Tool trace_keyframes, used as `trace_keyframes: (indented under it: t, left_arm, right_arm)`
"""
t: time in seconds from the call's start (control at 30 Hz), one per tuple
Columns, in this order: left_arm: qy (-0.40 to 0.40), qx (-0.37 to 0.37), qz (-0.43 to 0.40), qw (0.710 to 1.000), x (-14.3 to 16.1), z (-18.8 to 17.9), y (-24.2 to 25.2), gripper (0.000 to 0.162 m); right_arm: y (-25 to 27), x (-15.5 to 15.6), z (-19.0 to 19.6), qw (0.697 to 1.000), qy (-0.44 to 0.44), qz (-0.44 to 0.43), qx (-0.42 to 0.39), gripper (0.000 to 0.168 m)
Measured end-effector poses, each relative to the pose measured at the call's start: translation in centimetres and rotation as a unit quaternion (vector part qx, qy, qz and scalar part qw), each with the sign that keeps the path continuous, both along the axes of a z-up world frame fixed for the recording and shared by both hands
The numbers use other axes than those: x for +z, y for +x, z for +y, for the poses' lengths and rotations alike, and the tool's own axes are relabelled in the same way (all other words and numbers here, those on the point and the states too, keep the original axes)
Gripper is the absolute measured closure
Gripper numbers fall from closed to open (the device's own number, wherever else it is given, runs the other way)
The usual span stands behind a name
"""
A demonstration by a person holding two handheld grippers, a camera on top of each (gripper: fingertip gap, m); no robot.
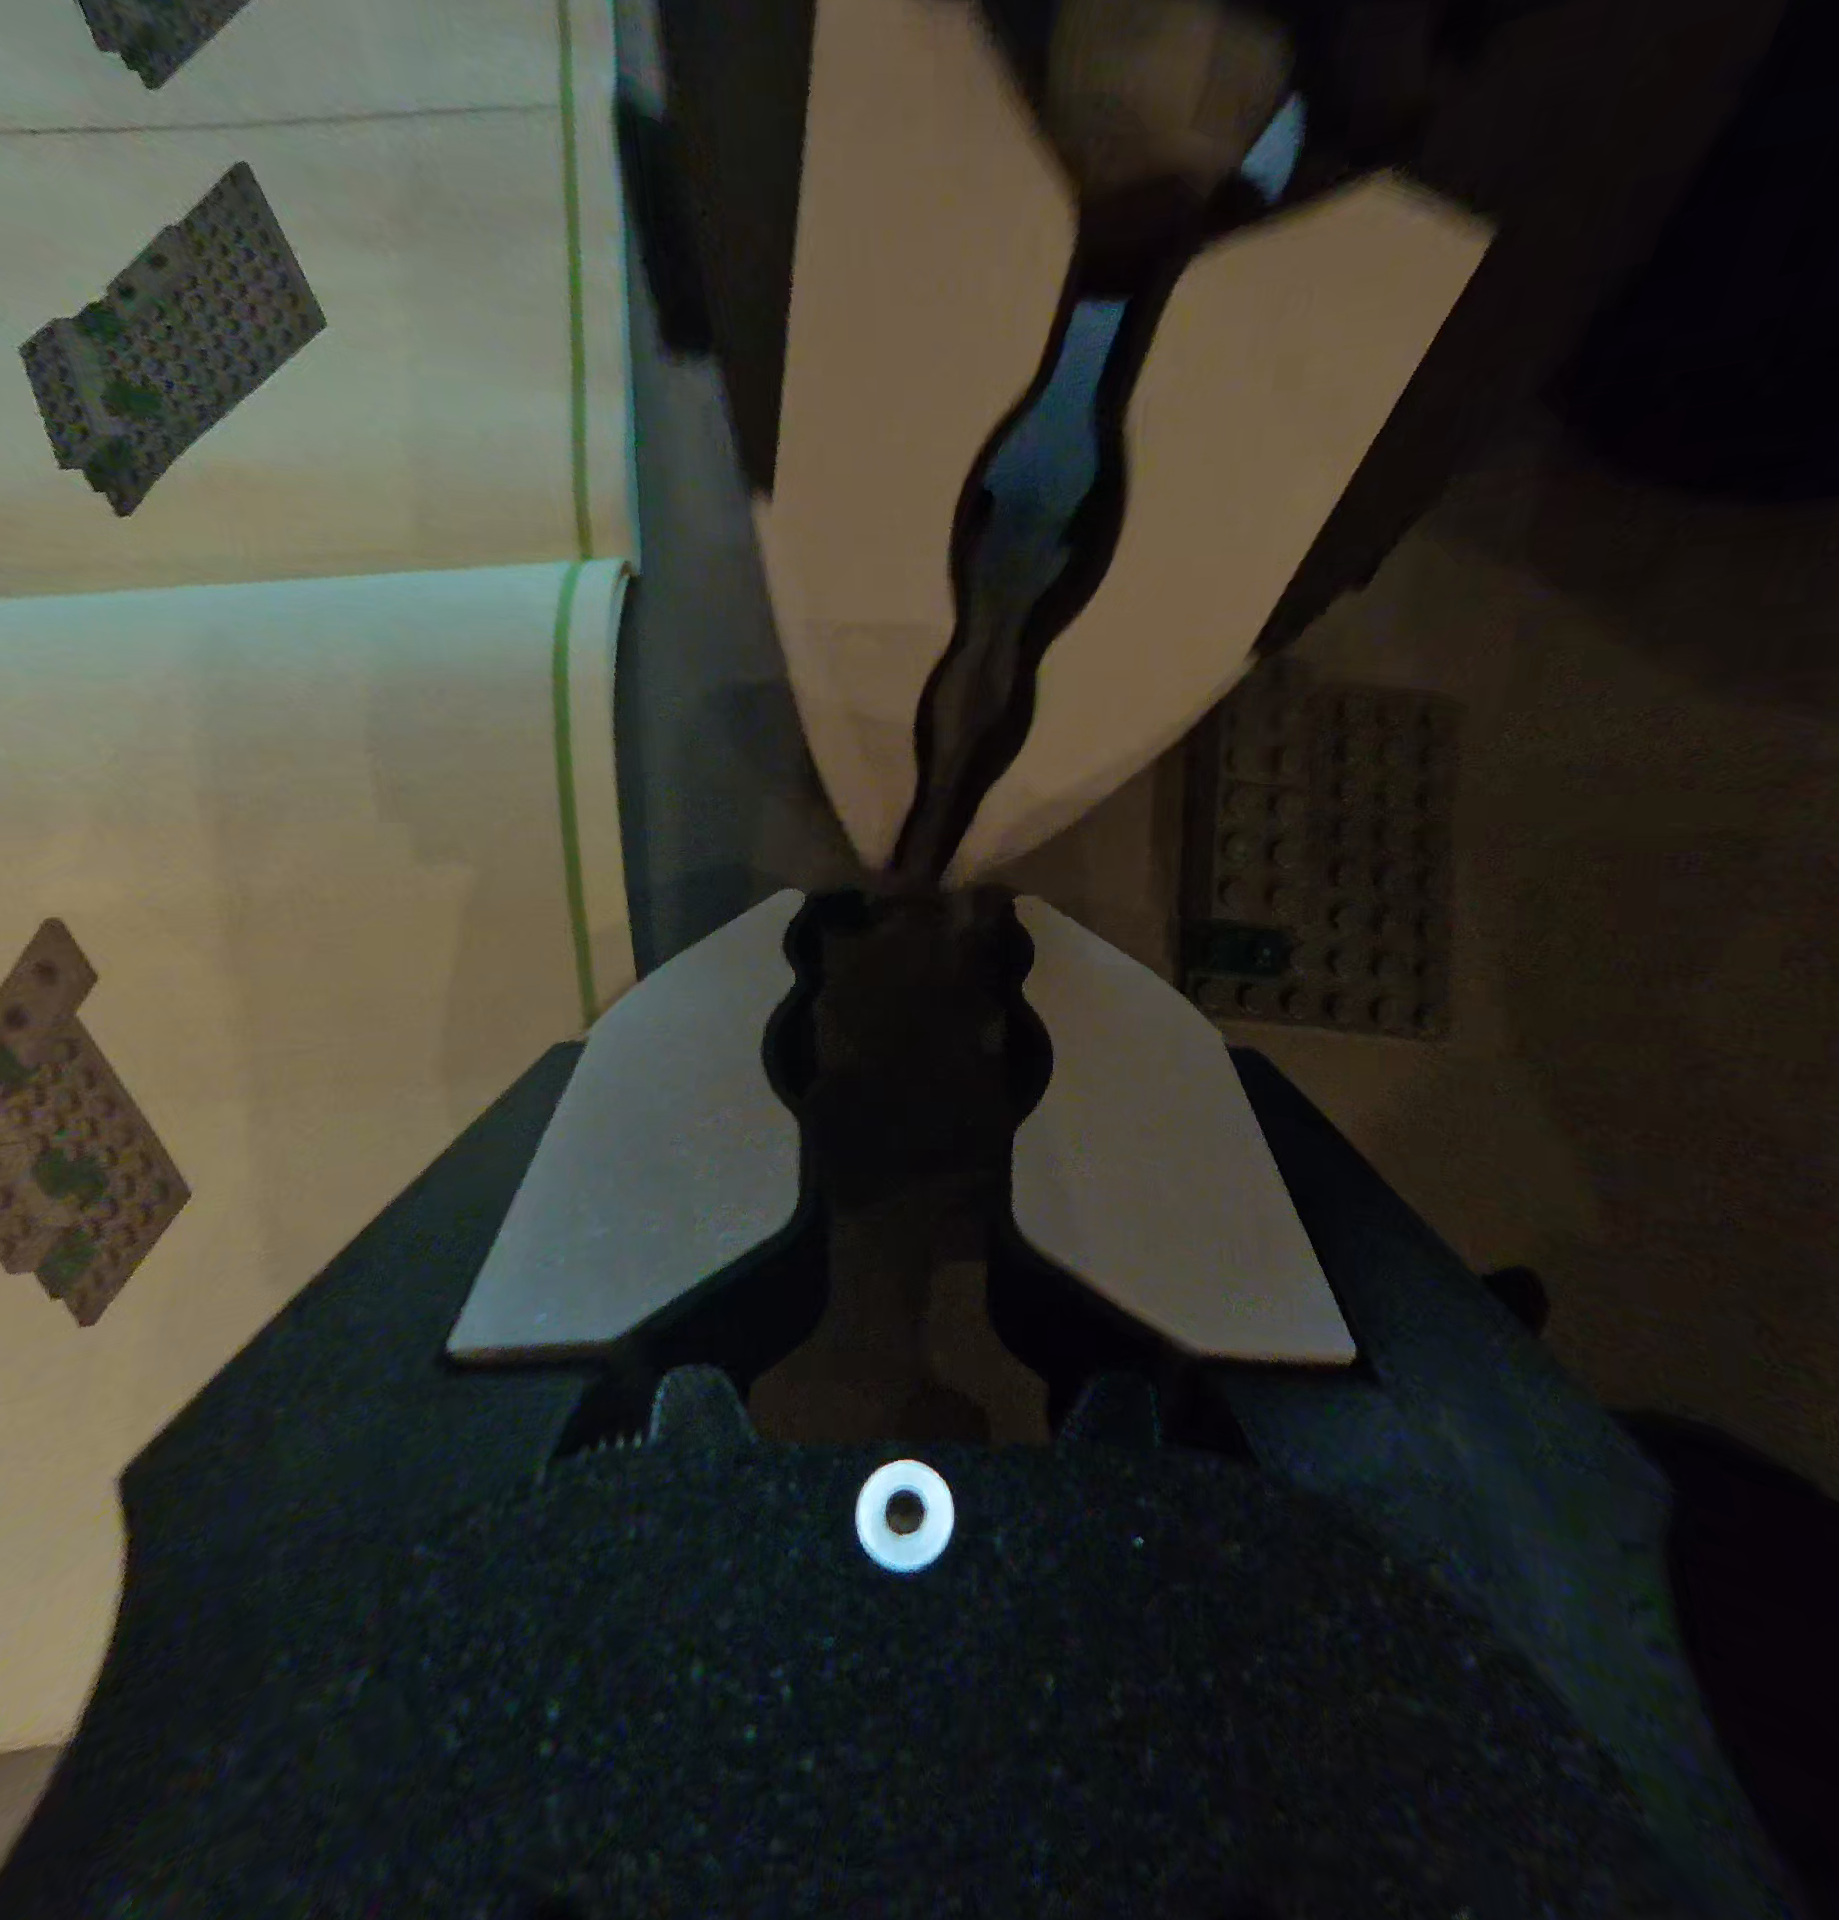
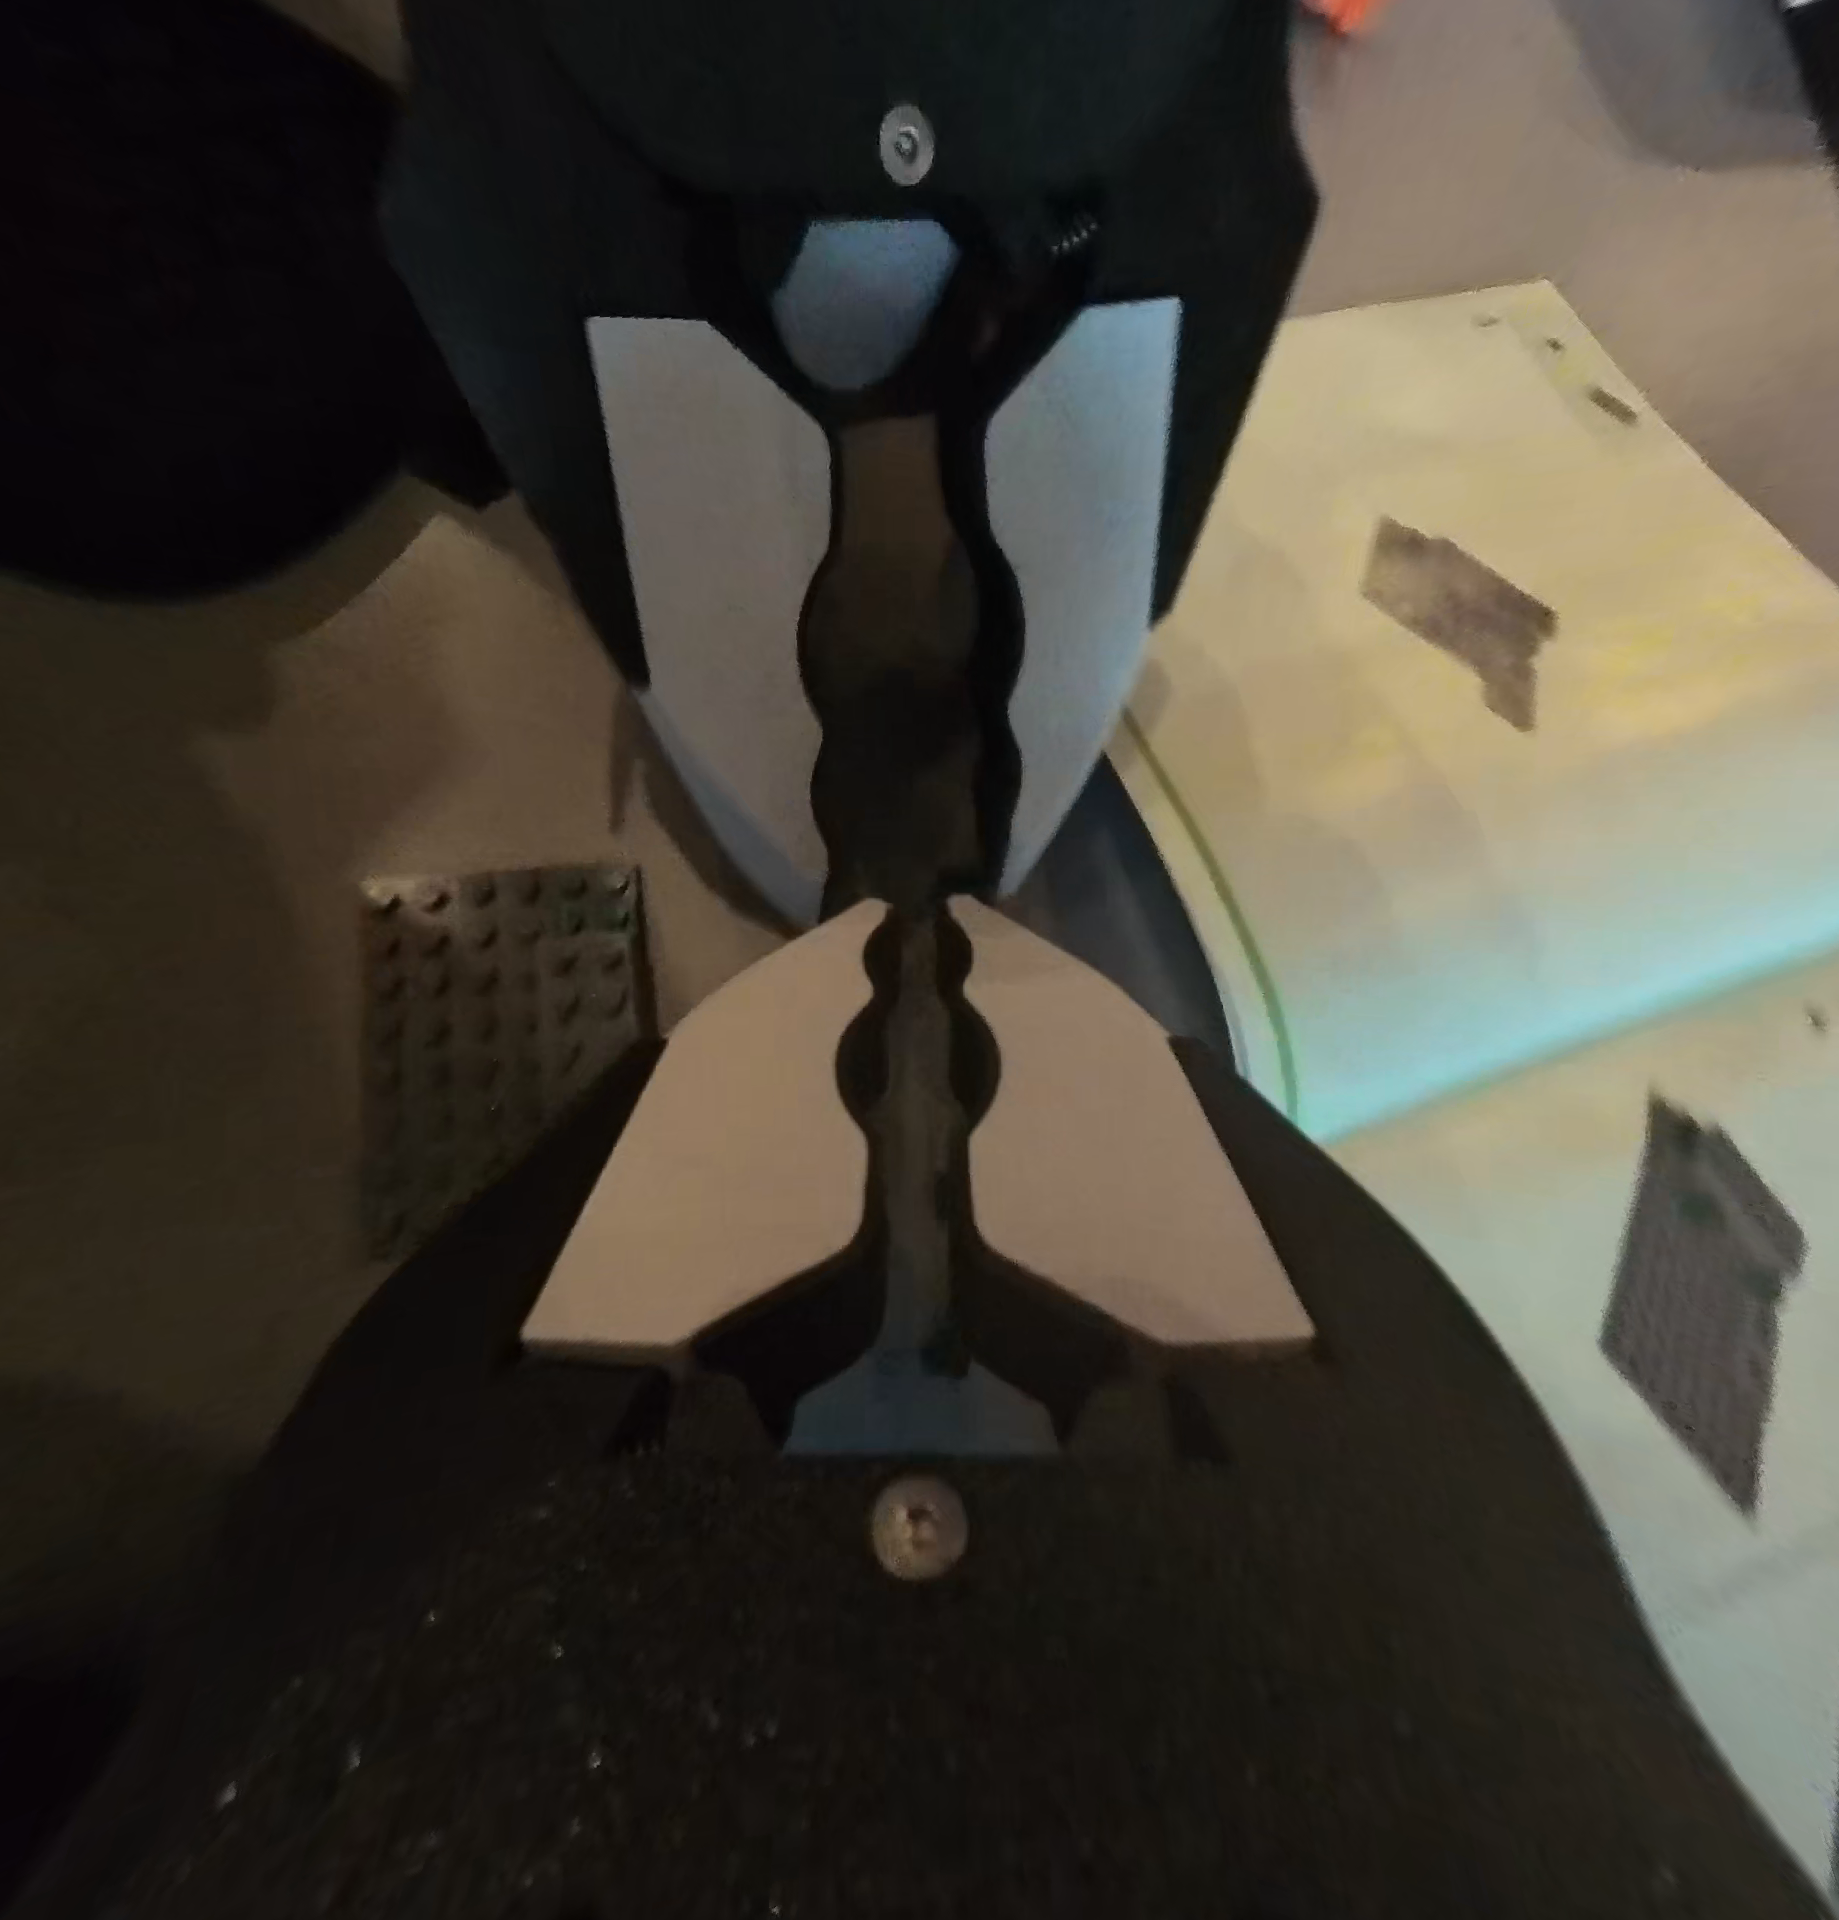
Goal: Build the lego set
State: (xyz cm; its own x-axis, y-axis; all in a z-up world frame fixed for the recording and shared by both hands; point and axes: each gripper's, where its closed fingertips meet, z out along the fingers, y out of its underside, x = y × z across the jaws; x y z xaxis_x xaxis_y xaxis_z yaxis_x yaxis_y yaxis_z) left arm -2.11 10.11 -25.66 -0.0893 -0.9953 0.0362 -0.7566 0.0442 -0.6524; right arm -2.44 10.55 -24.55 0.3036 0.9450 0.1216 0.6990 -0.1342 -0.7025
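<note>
Lego baseplate (image 1: pixel 1320 862), grey and studded, lies flat on the bench (image 1: pixel 1621 1039), off to one side of my two claws and beside the open instruction booklet (image 1: pixel 271 727). Nearest me, my left gripper (image 1: pixel 910 904) has its jaws pressed nearly together at the tips; whether a small piece sits between them, I cannot tell. Tip to tip with it, my right gripper (image 2: pixel 920 920) also looks pinched shut, possibly on the same hidden thing. Farther out, the booklet's printed build steps show. My worry: the light is dim and both views are blurred, so a tiny brick passed between claws could slip, drop to the bench and vanish.
</note>
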Motion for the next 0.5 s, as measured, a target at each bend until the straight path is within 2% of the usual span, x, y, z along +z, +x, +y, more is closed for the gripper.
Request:
trace_keyframes:
  t: [0.27,0.5]
  left_arm:
    - [0.007,0.001,-0.013,1.000,0.7,0.2,-0.3,0.129]
    - [0.015,0.032,-0.029,0.999,1.5,0.9,-1.0,0.134]
  right_arm:
    - [-0.5,-0.8,0.7,1.000,-0.019,-0.014,-0.002,0.166]
    - [2.1,1.3,0.6,1.000,-0.004,0.013,-0.028,0.163]
